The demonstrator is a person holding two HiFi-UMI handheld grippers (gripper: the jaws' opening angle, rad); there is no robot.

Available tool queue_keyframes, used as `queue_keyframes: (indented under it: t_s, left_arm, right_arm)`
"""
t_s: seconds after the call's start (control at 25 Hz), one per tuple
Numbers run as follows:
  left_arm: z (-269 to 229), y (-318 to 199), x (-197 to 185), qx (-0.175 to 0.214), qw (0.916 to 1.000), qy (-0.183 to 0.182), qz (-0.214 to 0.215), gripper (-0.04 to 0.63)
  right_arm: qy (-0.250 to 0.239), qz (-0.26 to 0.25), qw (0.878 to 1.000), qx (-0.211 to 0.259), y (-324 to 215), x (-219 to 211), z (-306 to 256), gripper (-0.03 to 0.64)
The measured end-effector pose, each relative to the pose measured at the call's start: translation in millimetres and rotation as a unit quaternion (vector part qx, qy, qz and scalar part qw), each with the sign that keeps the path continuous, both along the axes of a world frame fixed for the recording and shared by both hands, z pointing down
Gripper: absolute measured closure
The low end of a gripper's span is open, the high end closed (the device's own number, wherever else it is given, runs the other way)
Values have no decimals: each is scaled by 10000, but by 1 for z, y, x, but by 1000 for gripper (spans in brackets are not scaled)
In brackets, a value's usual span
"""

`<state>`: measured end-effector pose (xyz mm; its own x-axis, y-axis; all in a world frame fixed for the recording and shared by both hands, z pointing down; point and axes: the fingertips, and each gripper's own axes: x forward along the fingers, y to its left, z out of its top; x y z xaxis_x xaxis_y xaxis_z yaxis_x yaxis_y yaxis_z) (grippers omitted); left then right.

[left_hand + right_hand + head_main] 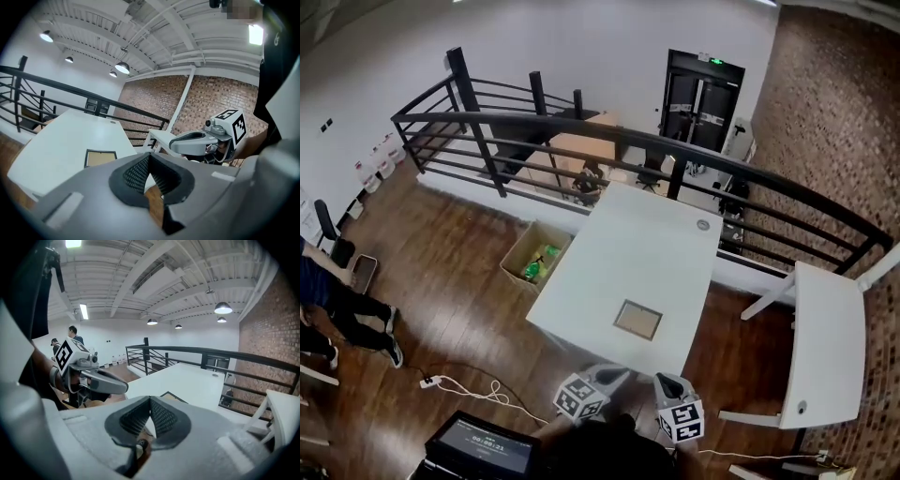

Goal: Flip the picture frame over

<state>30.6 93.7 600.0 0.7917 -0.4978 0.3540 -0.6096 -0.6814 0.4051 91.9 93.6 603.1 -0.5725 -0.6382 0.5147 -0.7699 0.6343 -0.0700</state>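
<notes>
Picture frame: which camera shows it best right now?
The head view: the whole picture frame lies flat on the white table, seen from above with nothing in front of it. The left gripper view shows it at a slant, its near edge partly hidden. The right gripper view catches only a corner.

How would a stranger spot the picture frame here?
Find the bigger white table, mid-picture, beside the black railing. Toward its near end lies the picture frame: a small dark-rimmed rectangle with a tan middle, the tabletop's only rectangular thing.

One picture frame (637,320), two white tables (628,239) (830,328), one cardboard box (515,250) and two grippers (617,374) (667,381) are visible.
</notes>
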Motion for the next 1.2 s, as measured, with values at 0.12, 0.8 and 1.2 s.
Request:
queue_keyframes:
  t_s: [0.12,0.8,1.2]
  left_arm:
    - [-5,24,19,86,9999,80,-6,581]
    - [-16,86,68,223,9995,191,78,581]
    - [-15,105,73,261,9995,126,146,581]
  right_arm:
    - [-65,11,10000,-32,24,17,4,624]
    - [-142,-110,9998,52,88,53,4,624]
    - [-160,-193,9997,74,108,50,3,624]
